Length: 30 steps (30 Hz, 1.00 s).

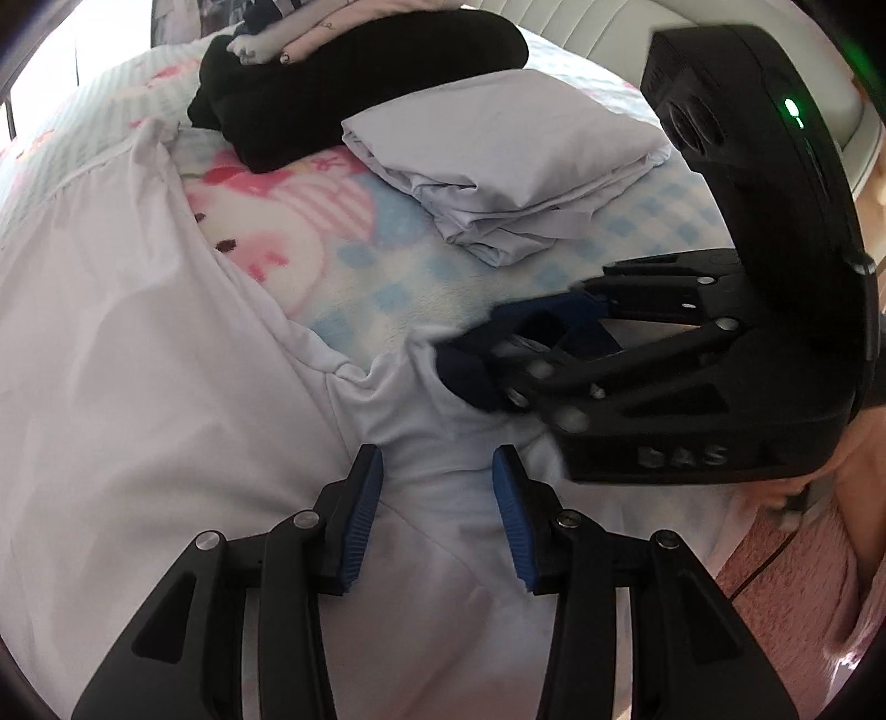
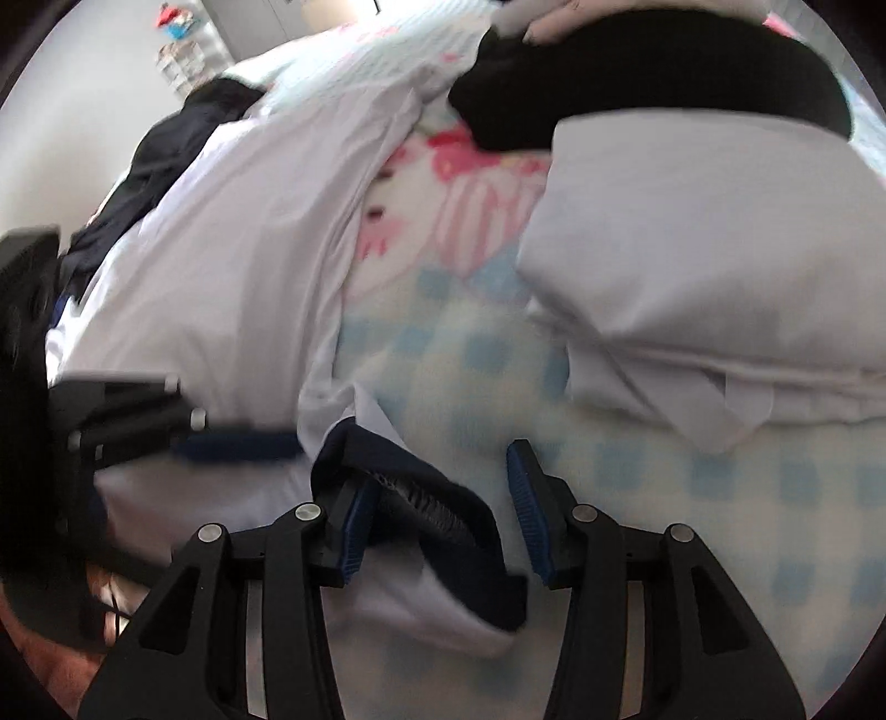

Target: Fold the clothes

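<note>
White garment (image 1: 166, 354) with a dark navy collar (image 2: 421, 498) spread across the bed, over a fleece blanket (image 1: 387, 266) printed with pale blue checks and a pink cartoon figure. Collar end bunched at the near edge, lying between the jaws of the right gripper (image 2: 443, 498): left pad against the dark cloth, right pad clear of it, so released rather than clenched. Seen from the left wrist, right gripper (image 1: 498, 354) reaching in from the right side with the navy cloth at its tips, somewhat blurred. Left gripper (image 1: 437, 498) poised just above the white fabric beside the collar, jaws parted, blue pads apart with only flat white cloth below them, nothing pinched. Further up the bed, a folded pale lilac garment (image 1: 498, 160) sitting apart from the white one, blanket showing between them. Behind that, a folded black garment (image 1: 354, 88), with a few light pieces (image 1: 288, 39) stacked on top. On the far left in the right wrist view, another dark garment (image 2: 166, 144) lying crumpled past the white one's edge.
</note>
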Each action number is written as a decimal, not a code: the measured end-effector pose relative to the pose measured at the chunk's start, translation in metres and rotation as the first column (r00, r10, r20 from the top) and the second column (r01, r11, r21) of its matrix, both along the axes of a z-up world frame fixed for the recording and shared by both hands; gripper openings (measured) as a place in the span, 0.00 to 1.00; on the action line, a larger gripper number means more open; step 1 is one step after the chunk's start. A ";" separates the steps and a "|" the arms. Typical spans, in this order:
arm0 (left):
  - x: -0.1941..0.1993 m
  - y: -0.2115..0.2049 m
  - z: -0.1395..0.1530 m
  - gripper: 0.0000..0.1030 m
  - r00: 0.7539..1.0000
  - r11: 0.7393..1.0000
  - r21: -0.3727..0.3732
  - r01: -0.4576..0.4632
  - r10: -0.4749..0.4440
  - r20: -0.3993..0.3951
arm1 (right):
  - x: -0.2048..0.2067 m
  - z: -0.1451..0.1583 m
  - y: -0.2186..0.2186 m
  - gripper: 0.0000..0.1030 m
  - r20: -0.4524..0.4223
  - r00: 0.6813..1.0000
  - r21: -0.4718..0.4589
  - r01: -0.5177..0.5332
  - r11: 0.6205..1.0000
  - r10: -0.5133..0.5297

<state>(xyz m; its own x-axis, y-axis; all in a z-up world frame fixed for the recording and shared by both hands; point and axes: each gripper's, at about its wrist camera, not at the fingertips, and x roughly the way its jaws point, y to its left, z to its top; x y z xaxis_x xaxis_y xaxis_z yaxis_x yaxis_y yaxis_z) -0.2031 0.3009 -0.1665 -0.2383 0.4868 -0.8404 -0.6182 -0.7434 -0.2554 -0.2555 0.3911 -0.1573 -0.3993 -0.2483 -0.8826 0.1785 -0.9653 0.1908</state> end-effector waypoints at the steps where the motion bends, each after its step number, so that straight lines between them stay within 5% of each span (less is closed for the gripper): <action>1: 0.001 0.000 0.000 0.42 1.000 1.000 0.005 -0.003 0.003 -0.001 | -0.001 0.001 0.002 0.46 -0.014 0.999 -0.018 0.038 0.999 -0.038; 9: 0.004 -0.003 0.003 0.42 1.000 0.999 0.049 -0.002 0.003 -0.007 | -0.004 0.014 0.041 0.44 -0.043 0.965 -0.255 0.240 0.937 -0.259; 17: 0.002 -0.013 0.018 0.38 0.998 0.987 0.155 -0.040 0.048 -0.045 | 0.008 0.025 0.061 0.45 -0.091 0.930 -0.264 0.321 0.909 -0.355; 23: -0.017 -0.023 0.033 0.36 0.990 0.965 0.234 -0.120 0.134 -0.042 | 0.026 0.039 0.062 0.46 -0.124 0.949 -0.235 0.255 0.938 -0.289; 30: -0.027 0.020 0.022 0.35 0.999 0.998 0.055 -0.028 0.030 -0.044 | 0.032 0.036 0.095 0.49 -0.049 0.935 -0.381 0.309 0.871 -0.353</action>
<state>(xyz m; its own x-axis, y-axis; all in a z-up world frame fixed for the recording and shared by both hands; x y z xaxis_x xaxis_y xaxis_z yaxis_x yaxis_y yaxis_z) -0.2303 0.3208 -0.1448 -0.2895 0.5239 -0.8011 -0.6080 -0.7470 -0.2688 -0.2236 0.4857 -0.1214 -0.6062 -0.3767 -0.7004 -0.0973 -0.8389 0.5354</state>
